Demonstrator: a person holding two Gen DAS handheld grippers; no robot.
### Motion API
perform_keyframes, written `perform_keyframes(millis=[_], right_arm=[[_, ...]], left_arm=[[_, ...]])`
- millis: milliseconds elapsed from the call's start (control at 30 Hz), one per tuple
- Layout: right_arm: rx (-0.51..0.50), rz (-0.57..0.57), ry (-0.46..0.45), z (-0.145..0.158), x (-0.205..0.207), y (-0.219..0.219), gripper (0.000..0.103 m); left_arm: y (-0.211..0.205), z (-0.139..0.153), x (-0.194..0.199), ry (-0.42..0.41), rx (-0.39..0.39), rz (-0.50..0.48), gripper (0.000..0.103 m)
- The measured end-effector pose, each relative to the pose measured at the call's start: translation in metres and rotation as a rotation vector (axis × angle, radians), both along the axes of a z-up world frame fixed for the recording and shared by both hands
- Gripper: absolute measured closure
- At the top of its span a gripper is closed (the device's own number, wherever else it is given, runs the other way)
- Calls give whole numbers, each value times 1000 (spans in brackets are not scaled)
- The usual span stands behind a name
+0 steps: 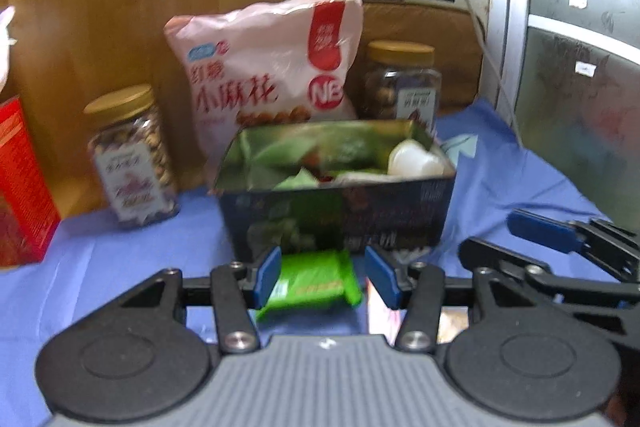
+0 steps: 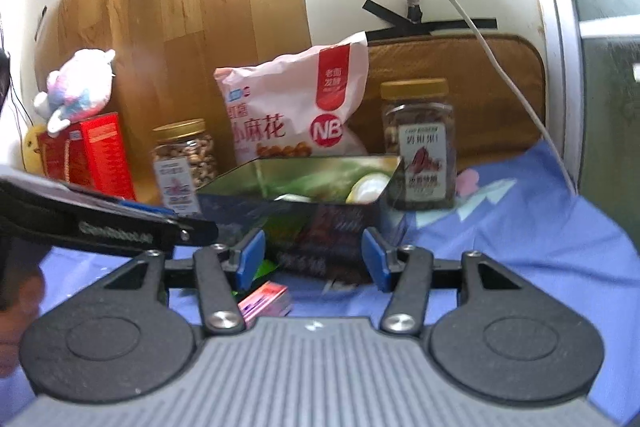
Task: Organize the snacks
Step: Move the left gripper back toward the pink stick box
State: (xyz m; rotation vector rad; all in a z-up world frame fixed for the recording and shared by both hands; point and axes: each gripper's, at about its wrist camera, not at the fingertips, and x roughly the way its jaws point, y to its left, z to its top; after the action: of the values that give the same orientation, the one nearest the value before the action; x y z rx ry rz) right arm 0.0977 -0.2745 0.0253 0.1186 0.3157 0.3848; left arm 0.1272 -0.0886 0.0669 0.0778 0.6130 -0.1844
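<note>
An open dark tin box (image 1: 336, 215) stands on the blue cloth with green packets and a white piece inside. My left gripper (image 1: 324, 275) is just in front of it, shut on a green snack packet (image 1: 312, 281) held crosswise between the blue pads. My right gripper (image 2: 312, 259) faces the same tin box (image 2: 304, 227) with its jaws open and nothing between them. A small pink packet (image 2: 266, 303) lies on the cloth below it. In the left wrist view the right gripper's fingers (image 1: 544, 231) show at the right edge.
Behind the tin stand a pink snack bag (image 1: 272, 67) and two gold-lidded nut jars (image 1: 132, 159) (image 1: 404, 83). At the left are a red carton (image 1: 20, 187) and a plush toy (image 2: 76, 87). A white cable (image 2: 500, 67) hangs at the right.
</note>
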Motion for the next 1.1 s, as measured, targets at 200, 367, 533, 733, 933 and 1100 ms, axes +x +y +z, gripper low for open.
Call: perform_keyframes(millis=[200,367,533,733,933,1100], right_arm=[[42,3,30,-7,-28,11,33],[63,19,47,-10,-44,22,33],[64,18,71,-14,-51,30,33],[40,36,108,-18,-53,39,32],[-93,59,120,-23,-42,62,32],[-175,62,168,-29,-23,74,34]], left_arm=[[18,-10,-17,37,-22,62,55],[31,-16,-31,36,-13,97,51],[39,-25,-41,47,0,120,50],[51,-35,-44,61,0,152,50],[63,-42,-41,73,-3,180,49],[71,-45,-40,70,5,197,48]])
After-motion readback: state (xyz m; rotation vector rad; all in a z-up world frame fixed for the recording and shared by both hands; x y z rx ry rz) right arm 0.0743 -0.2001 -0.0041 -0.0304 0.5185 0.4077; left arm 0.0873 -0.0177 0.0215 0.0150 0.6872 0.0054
